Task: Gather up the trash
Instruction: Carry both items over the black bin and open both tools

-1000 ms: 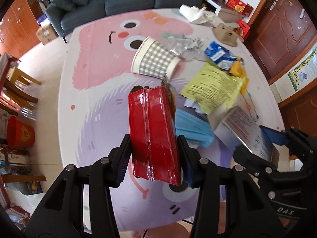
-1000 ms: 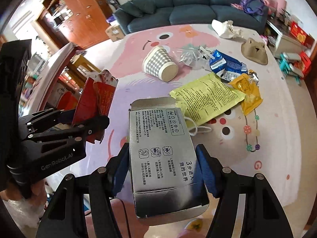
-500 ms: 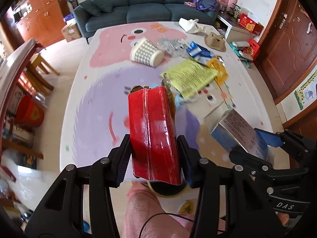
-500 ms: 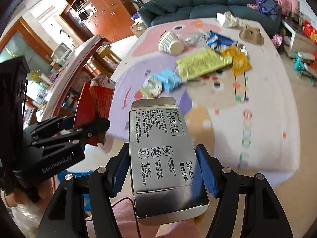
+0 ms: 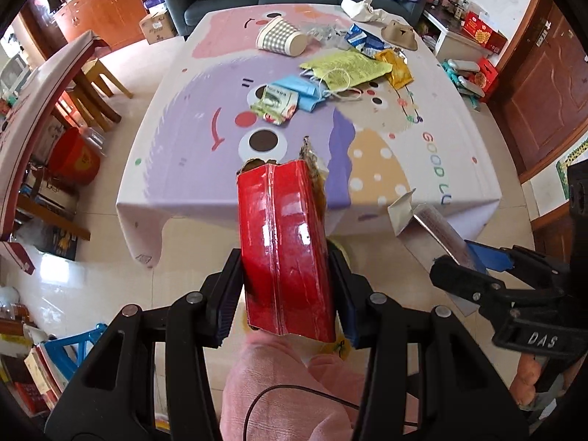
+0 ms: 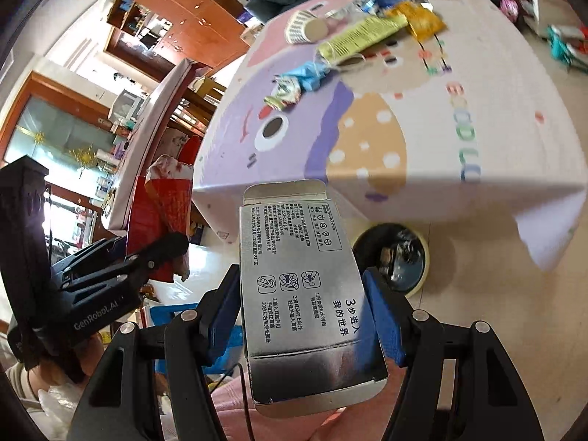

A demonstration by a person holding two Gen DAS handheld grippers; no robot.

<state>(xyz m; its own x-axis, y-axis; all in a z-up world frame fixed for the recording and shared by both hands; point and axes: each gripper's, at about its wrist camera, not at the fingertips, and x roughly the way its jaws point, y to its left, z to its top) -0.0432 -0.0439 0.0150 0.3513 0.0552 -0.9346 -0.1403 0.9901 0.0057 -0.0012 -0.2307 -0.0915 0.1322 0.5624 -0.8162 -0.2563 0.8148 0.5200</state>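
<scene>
The left gripper is clamped on a glossy red torn-topped snack packet, one pad pressed to each side, with the packet standing up out of the jaws and its ragged open end toward the table. The right gripper grips a silver printed cardboard box across its width, blue pads against both long edges and the opened flap at the far end. Both held pieces hang off the near edge of the table, over the tiled floor and the person's pink-clad legs. Just beyond the box, on the floor beside the hanging corner of the cloth, stands one round black-lined trash bin with a pale yellow rim, with some scraps already inside. Well apart from both grippers, at the far half of the table covered by a pastel cartoon tablecloth, lie the remaining pieces: one checked paper cup on its side, one yellow-green printed bag, one light blue face mask, one small green-and-red wrapper, one orange foil packet, one blue-and-white packet and one crumpled clear plastic piece.
</scene>
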